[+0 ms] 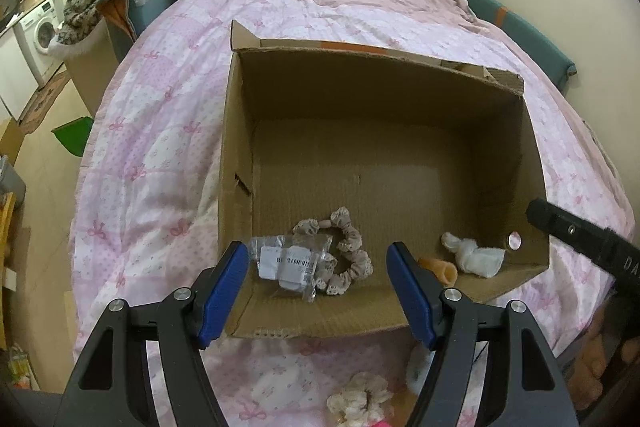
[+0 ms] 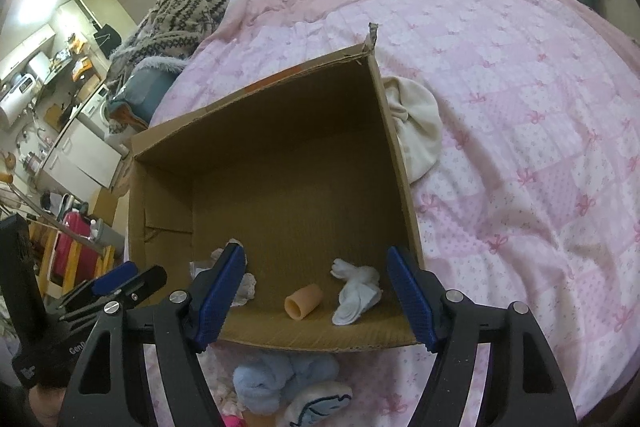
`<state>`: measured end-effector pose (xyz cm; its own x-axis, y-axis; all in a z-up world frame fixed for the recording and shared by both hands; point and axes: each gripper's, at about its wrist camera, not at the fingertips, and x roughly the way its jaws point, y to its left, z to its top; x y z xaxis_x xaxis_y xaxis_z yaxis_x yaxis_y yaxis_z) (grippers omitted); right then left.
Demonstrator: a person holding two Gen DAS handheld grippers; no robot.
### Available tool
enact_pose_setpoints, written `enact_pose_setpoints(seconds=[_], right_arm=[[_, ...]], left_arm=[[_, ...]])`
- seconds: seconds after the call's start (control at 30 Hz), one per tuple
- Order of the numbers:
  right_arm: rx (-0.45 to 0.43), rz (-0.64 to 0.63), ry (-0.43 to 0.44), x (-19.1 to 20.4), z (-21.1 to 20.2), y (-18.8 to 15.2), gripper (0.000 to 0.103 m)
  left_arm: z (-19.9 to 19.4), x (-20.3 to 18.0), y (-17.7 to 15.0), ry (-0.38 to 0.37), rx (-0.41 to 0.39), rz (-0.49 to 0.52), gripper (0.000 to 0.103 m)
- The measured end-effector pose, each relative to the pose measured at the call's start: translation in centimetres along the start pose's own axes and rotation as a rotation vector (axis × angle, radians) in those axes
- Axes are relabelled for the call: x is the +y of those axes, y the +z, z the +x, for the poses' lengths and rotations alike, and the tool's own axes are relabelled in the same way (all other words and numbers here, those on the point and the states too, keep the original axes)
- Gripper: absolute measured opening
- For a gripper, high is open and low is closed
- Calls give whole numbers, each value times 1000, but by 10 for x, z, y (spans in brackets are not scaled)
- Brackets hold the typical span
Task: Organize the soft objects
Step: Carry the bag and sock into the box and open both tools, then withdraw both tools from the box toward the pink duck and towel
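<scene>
One cardboard box [image 1: 240, 131] sat on the bed, and inside it lay four things: one beige lace scrunchie [image 1: 348, 255], one clear packet with a barcode label [image 1: 286, 261], one small peach tube [image 1: 442, 270] and one white bundled sock [image 1: 476, 255]. Outside the box there were one cream scrunchie [image 1: 360, 399], one light-blue fluffy item [image 2: 276, 383] and one cream cloth [image 2: 416, 123]. Two grippers were in view, the left gripper [image 1: 316, 291] and the right gripper [image 2: 316, 291].

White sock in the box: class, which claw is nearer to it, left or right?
Right. The right claw hangs open almost over the white sock; the left claw sits farther off, over the scrunchie.
</scene>
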<state>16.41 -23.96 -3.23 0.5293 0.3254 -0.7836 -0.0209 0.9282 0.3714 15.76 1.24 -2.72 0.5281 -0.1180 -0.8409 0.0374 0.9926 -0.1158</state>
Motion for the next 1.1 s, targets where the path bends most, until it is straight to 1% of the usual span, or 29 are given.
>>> enact_pose_setpoints(seconds=[0.17,0.33,0.43,0.53,0.77,0.9,0.93,1.03,1.1], right_arm=[[-5,12,6,-1,-6,-1,78],[-5,11,1,0,-11,-5,78],[-8,2,3,1,-16,-7,78],[-13,-15,1,3,-23,-11,78],[-19,-28,-4,4,-36,-22,78],[-34,-38,-3,9,-43,-27,78],[-36,-47,-7,11,-44,-28,78],[-74,-88,-60,18,-51,-35,78],[-77,-95,-61,19,-55,-37,78]], left_arm=[[-7,6,-3,7,-7,-12,69],[-18,9,-4,15,-31,-19,69],[-24,9,-5,17,-42,2,69],[-33,9,-5,37,-61,27,69],[-45,19,-14,48,-51,-3,69],[-51,17,-24,66,-57,7,69],[-52,16,-27,68,-56,10,69],[-55,11,-35,66,-52,19,69],[-57,8,-40,58,-48,27,69]])
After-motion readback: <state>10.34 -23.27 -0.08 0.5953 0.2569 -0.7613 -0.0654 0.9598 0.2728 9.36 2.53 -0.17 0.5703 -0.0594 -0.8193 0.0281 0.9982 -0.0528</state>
